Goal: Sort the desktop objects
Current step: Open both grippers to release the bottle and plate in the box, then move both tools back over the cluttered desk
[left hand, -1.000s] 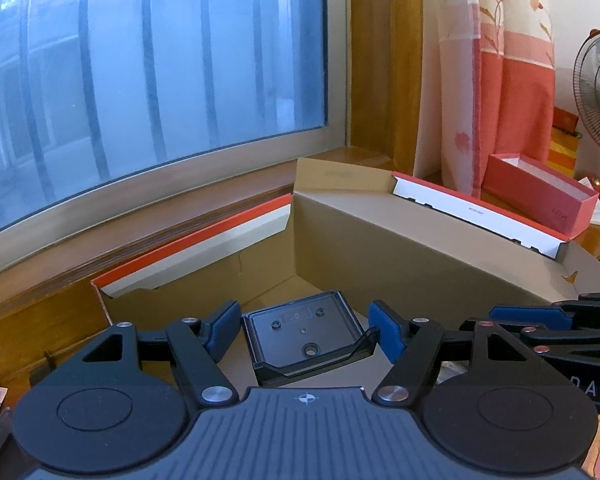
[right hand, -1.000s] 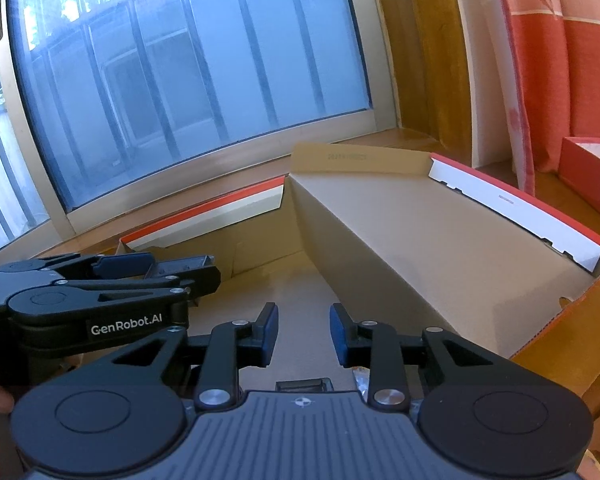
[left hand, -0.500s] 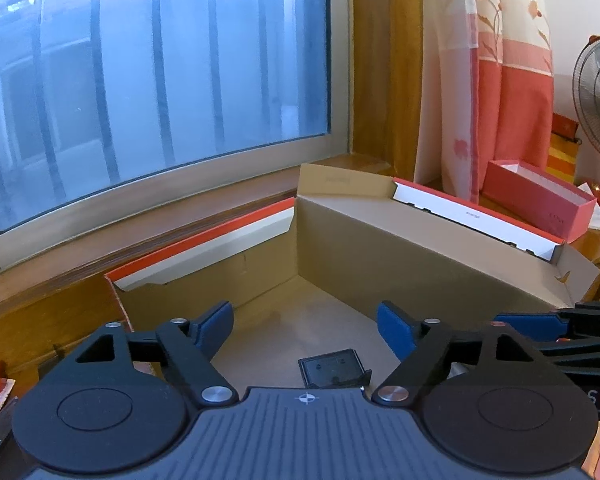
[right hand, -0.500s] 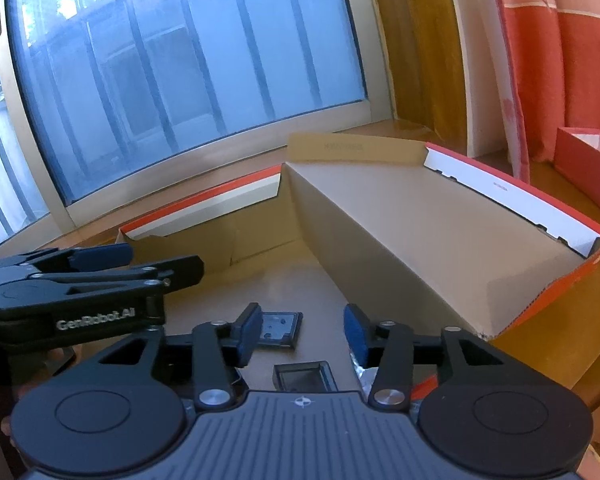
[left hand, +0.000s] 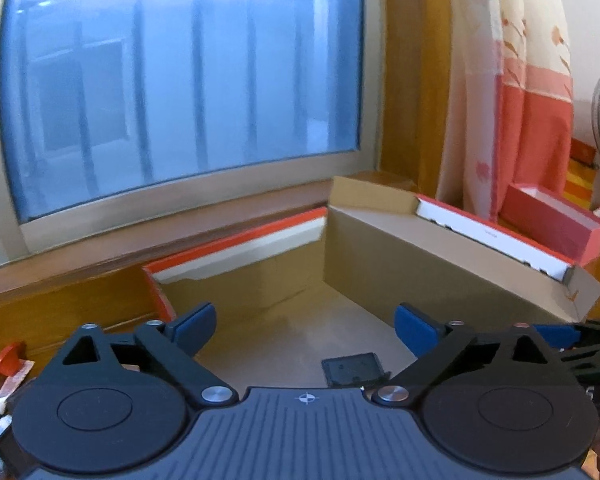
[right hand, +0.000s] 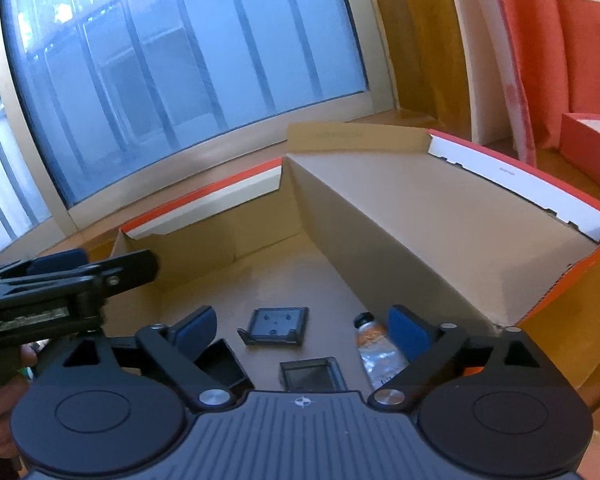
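A square black mount plate [right hand: 278,325] lies flat on the floor of the open cardboard box [right hand: 420,216], just ahead of the right hand-held gripper [right hand: 300,326] and roughly between its blue fingers without touching them. Closer in, against the gripper's body, sits a small black frame with a dark screen-like face [right hand: 311,374]. By the left finger lies a black open-topped tray [right hand: 220,364]; by the right finger lies one small clear bottle with an orange label [right hand: 376,346], its print too blurred to read. That makes three black parts and one bottle in the box.

The right gripper's jaws have just been opening and stand wide, gripping nothing. The left hand-held gripper [left hand: 305,326] has likewise just been opening, its jaws spread and empty; the same black plate [left hand: 354,370] lies low ahead of it, toward its right finger. In the right wrist view the left gripper's side bears a label too smeared to read.

One red box [left hand: 552,226] stands on the desk [right hand: 572,320] beyond the cardboard box, to the right.
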{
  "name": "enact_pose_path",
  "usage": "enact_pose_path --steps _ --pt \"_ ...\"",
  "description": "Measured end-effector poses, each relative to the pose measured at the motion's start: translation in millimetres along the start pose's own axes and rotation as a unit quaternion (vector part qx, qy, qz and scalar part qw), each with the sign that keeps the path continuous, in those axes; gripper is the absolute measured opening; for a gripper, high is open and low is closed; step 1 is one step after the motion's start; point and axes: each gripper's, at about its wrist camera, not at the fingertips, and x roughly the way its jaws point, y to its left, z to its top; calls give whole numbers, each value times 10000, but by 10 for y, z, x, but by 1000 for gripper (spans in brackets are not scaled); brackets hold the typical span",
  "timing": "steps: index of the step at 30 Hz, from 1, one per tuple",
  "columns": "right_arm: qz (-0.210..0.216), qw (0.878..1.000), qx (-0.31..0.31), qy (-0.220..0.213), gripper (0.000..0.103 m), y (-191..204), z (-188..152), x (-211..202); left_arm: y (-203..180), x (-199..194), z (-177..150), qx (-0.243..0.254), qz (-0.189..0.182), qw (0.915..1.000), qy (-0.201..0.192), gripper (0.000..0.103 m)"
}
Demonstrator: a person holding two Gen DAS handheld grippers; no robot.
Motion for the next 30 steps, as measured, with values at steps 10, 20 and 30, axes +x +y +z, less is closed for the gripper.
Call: enact_pose_path --steps 10,20,30 --pt "450 9952 770 -412 101 33 47 -44 624 -575 -168 -309 979 9945 -226 103" --pt "956 9921 -127 -802 101 899 18 -275 1696 -1120 -746 -846 2077 9740 316 103" --pt "1388 9841 -1102 -80 99 2631 -552 -102 3041 -1785 -1371 -1203 2592 9543 877 103"
